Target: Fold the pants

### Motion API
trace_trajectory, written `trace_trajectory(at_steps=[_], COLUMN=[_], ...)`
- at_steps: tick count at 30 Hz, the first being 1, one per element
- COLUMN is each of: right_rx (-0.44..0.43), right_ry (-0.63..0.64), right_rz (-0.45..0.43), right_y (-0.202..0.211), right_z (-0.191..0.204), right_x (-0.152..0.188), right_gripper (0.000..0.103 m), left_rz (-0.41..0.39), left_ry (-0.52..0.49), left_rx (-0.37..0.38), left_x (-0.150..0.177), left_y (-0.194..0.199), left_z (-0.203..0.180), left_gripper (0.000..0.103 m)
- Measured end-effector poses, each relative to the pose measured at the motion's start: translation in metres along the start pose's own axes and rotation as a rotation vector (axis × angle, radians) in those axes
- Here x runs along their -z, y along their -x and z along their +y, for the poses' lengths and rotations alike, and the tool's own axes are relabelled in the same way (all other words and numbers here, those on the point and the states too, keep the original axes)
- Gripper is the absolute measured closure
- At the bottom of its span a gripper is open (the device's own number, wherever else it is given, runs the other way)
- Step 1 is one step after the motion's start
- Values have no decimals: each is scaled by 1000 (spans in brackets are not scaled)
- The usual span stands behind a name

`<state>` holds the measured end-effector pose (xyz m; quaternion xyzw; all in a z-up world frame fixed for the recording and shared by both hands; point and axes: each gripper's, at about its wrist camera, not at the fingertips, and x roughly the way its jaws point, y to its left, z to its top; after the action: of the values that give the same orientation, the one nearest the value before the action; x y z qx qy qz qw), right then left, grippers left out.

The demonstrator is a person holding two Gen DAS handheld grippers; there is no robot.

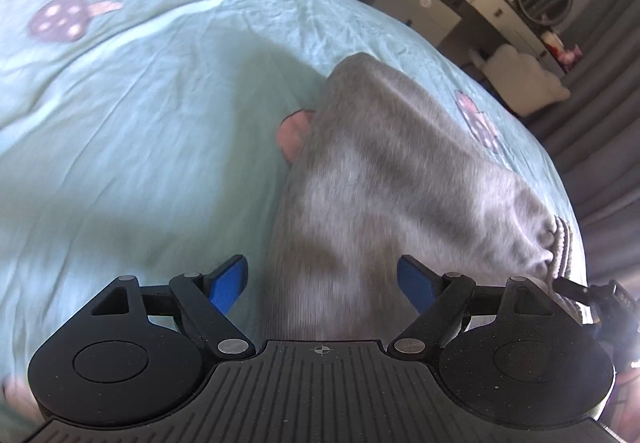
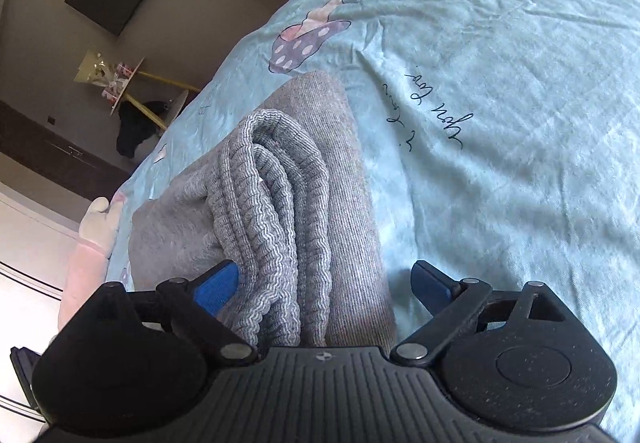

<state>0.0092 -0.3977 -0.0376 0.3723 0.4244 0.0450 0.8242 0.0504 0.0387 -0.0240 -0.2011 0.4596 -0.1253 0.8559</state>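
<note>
a: bedspread [image 1: 132, 115] first — pale teal, printed with mushrooms, it filled most of both views. where were the pants on it?

b: pants [image 1: 384, 179] lay on the bedspread as a grey bundle. in the left wrist view they ran from the camera at 6 o'clock up toward 12 and out to 3 o'clock. in the right wrist view the pants [image 2: 280, 203] sat from 6 o'clock up toward 11, near the bed's edge.

a: how folded did they look?

b: well along, by my reading. the ribbed waistband [image 2: 276, 211] showed in several stacked layers on top of the plain cloth, so the length seemed to have been doubled more than once. the far end in the left view was blurred, so i could not tell how neat that edge was.

a: and the grippers?

b: left gripper [image 1: 322, 283] had its blue fingers [image 1: 228, 285] spread wide, cloth under the gap but nothing pinched. right gripper [image 2: 326, 287] was the same, fingers [image 2: 218, 285] spread; the one at 9 o'clock sat just beside the ribbed layers, and i could not tell whether it touched them.

a: what was left, then?

b: little, i judged. perhaps a smoothing of the loose end at 3 o'clock in the left view, or a final tidy.
</note>
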Motion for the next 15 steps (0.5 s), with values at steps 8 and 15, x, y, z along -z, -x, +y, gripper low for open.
trace_trajectory(at_steps=[8, 15], right_rx=[-77, -22], right_ry=[45, 185], right_rz=[96, 98], right_y=[-37, -46], right_z=[11, 41], right_x=[-21, -28], right_gripper=[9, 34], left_rz=[141, 158], left_ry=[-31, -39], left_rx=[153, 240], left_x=[-43, -63], left_y=[-61, -92], left_z=[1, -8], left_gripper=[13, 43])
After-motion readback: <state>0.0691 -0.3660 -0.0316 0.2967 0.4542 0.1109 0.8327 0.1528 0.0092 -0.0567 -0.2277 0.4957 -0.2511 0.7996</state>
